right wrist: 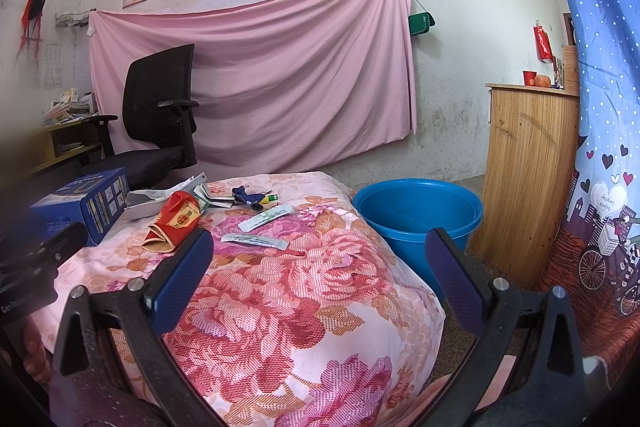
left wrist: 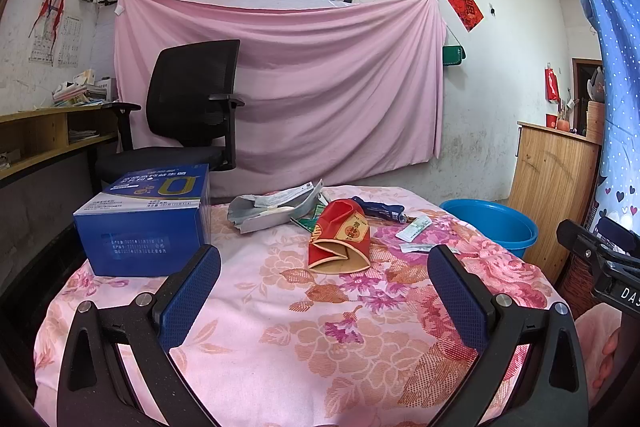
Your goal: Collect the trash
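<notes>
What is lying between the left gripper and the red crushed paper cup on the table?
Nothing: in the left wrist view, only bare floral cloth lies between the open left gripper and the red paper cup.

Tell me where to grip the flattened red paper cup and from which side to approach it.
Grip the red paper cup across its flattened open rim, which faces the left gripper. It lies on its side on the floral cloth, squashed nearly flat, so come in low from the near side with open jaws above and below the folded rim, probably with the left gripper.
</notes>
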